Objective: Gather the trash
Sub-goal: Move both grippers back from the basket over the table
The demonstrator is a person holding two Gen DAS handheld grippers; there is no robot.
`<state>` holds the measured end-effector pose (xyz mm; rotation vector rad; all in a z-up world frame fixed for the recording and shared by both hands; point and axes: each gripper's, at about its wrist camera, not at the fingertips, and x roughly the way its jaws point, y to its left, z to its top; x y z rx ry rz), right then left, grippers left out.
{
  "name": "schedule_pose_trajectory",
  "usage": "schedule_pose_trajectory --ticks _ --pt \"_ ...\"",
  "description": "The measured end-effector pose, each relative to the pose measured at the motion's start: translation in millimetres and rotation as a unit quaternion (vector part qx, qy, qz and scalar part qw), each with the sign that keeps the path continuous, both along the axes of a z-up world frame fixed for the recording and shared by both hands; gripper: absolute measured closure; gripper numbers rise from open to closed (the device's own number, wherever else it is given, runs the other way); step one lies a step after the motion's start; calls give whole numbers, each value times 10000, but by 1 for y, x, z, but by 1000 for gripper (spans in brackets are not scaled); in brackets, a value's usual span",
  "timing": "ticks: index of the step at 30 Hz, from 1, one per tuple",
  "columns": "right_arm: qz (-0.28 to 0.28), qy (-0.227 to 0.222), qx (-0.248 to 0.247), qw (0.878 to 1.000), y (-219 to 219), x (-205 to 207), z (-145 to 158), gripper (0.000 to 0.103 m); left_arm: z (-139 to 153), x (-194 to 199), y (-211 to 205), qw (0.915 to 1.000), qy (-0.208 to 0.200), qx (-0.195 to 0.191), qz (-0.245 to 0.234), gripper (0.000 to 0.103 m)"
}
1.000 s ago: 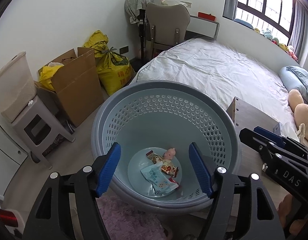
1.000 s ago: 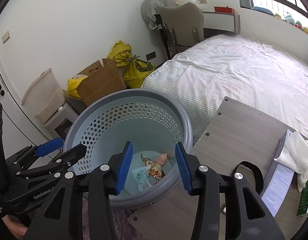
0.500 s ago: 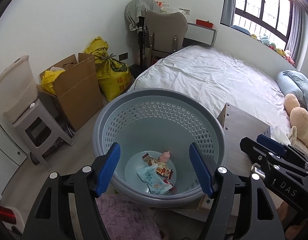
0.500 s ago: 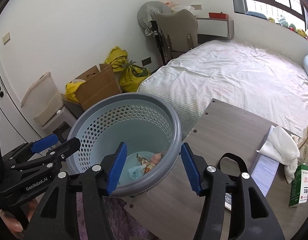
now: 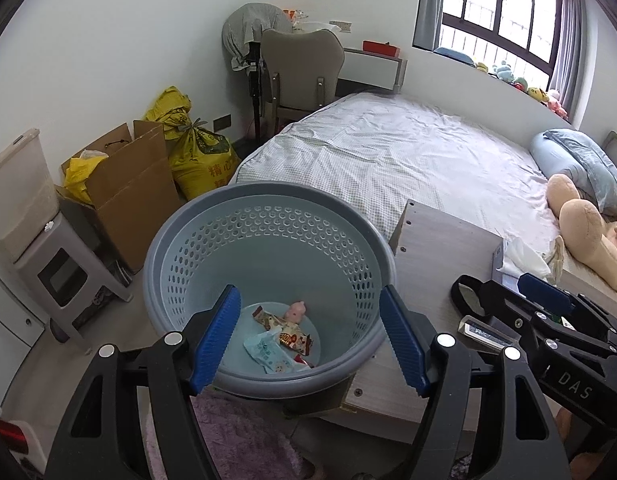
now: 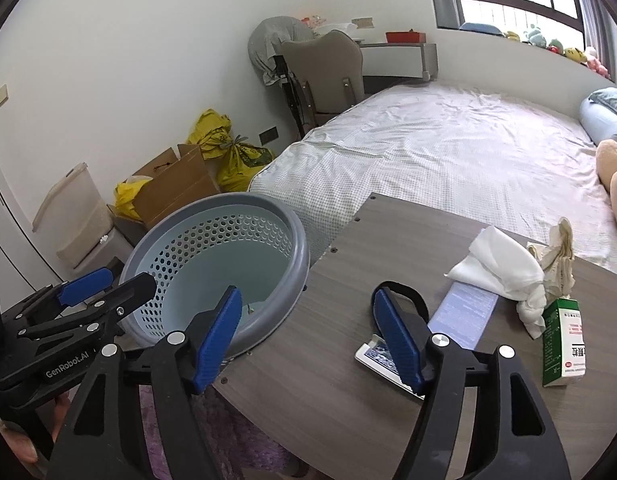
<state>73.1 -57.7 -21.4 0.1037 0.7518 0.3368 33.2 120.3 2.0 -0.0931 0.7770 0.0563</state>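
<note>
Our right claw (image 6: 308, 338) had just been opening, with nothing between its pads, and it hung over the counter (image 6: 328, 400) beside the basket (image 6: 296, 236). The next trash, we judged, was the crumpled white tissue (image 6: 496, 268), lying farther from the basket, ahead and to the right of that claw, its long axis slanting away. It looked soft and loosely folded. Our left claw (image 5: 310, 340) hung released over the basket, farther from the tissue. Wrappers (image 5: 268, 354) lay in the basket's bottom.

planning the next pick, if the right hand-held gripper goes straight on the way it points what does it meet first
Most likely the bare wooden tabletop, between the basket and the black loop. The right hand-held gripper is open and empty; depth is unclear.
</note>
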Motion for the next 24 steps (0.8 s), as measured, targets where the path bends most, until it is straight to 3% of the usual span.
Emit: schedule_pose_trajectory --ticks 24 --pt "-1418 170 -143 9896 -149 -47 -24 27 -9 -4 -116 9960 82 116 -885 33"
